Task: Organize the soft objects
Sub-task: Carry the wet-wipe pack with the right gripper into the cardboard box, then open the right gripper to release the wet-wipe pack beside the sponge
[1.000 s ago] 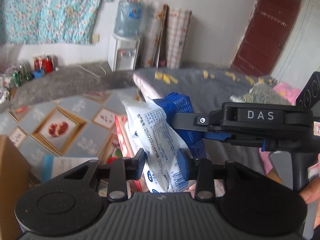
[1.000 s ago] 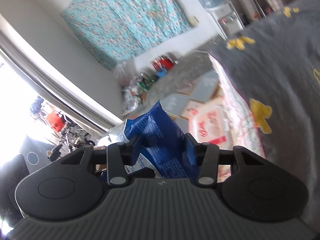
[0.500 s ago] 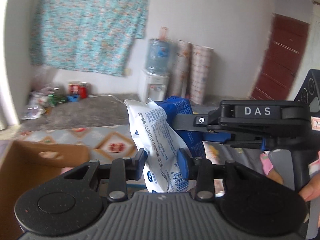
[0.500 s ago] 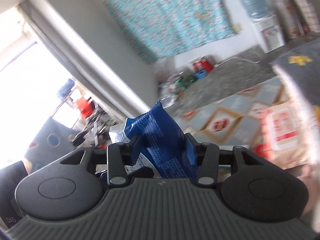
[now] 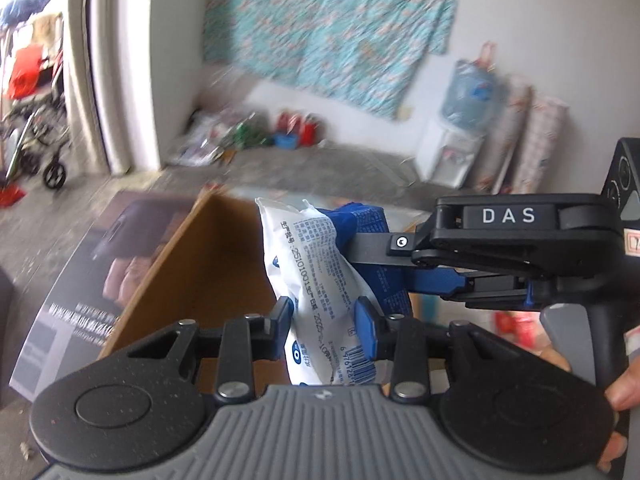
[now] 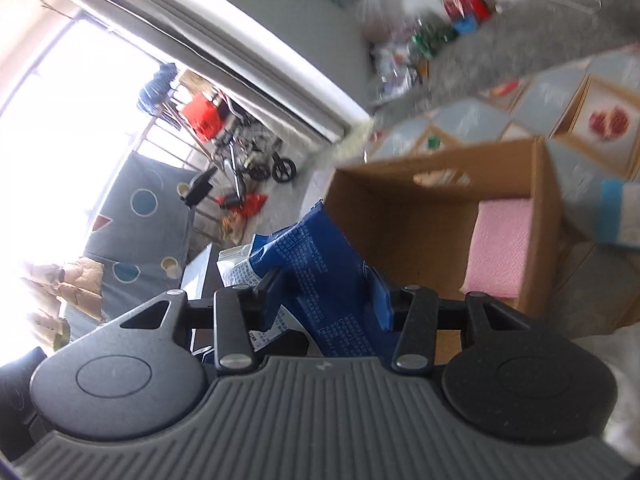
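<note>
Left gripper (image 5: 325, 322) was clamped on the white packet (image 5: 316, 280), blue pads pressed into both sides of its lower half, gap narrow. Packet stood roughly upright, barcode end down near the gripper body, top sticking up past the fingers.

Right gripper (image 6: 326, 298) was clamped on the blue packet (image 6: 320, 268), gap somewhat wider. In the left wrist view it (image 5: 400, 264) came in from the right, DAS label on top, its fingers pinching the blue packet (image 5: 362, 220) just behind the white one; the two packets were touching or overlapping, couldn't tell which.

Both packets were held in the air near the open cardboard box (image 6: 432, 184). In the left view the box's wall (image 5: 200, 264) sat directly behind the white packet. A pink cloth (image 6: 500, 252) lay inside against the box's right wall.

Hard to read: background heavily motion-blurred in both views. Lower ends of both packets hidden behind the gripper bodies. The box floor was mostly blocked by the blue packet and fingers. A person's fingertips (image 5: 624, 392) on the right gripper's handle were cut off at the frame edge. White packet showed only as a sliver (image 6: 236, 264) in the right view.
</note>
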### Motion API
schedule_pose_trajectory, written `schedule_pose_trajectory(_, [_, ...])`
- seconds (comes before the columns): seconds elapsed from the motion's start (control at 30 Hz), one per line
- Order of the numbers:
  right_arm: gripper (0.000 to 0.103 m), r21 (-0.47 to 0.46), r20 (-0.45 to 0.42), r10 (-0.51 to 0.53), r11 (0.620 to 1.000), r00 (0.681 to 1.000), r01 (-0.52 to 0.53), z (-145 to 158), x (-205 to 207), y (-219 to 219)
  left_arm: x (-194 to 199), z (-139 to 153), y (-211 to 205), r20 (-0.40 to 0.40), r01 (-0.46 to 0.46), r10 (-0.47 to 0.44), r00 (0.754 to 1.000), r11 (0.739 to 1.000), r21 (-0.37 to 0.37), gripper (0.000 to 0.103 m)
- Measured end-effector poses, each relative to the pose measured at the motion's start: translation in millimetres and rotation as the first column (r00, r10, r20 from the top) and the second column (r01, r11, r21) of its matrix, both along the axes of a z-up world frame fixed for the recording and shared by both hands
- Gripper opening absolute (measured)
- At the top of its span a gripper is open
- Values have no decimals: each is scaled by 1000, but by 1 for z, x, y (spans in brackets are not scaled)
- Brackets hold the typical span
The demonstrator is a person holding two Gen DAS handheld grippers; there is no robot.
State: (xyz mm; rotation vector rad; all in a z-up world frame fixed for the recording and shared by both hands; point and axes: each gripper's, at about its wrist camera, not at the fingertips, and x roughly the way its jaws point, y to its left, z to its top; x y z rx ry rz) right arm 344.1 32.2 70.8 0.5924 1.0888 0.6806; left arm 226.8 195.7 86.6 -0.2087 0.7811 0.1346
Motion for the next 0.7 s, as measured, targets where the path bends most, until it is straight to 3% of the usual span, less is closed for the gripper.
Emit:
schedule_pose_trajectory(0.23, [44, -71, -124, 19, 997, 992, -28, -73, 50, 45, 57, -55, 63, -147, -17, 15, 989, 1000, -13, 36])
schedule_pose_trajectory(0.4, [46, -154, -173, -24, 988, 985, -3, -107, 75, 38, 90, -101, 78, -244, -7, 0, 970, 999, -32, 36])
schedule_pose_trajectory(0.53, [45, -145, -104, -13, 989, 994, -2, -94, 76, 24, 117, -130, 81, -323, -16, -3, 947, 998, -57, 39])
schedule_pose_trajectory(0.7, [45, -108, -14, 9, 994, 1000, -11, -65, 84, 3, 120, -127, 79, -322, -42, 19, 947, 997, -62, 51])
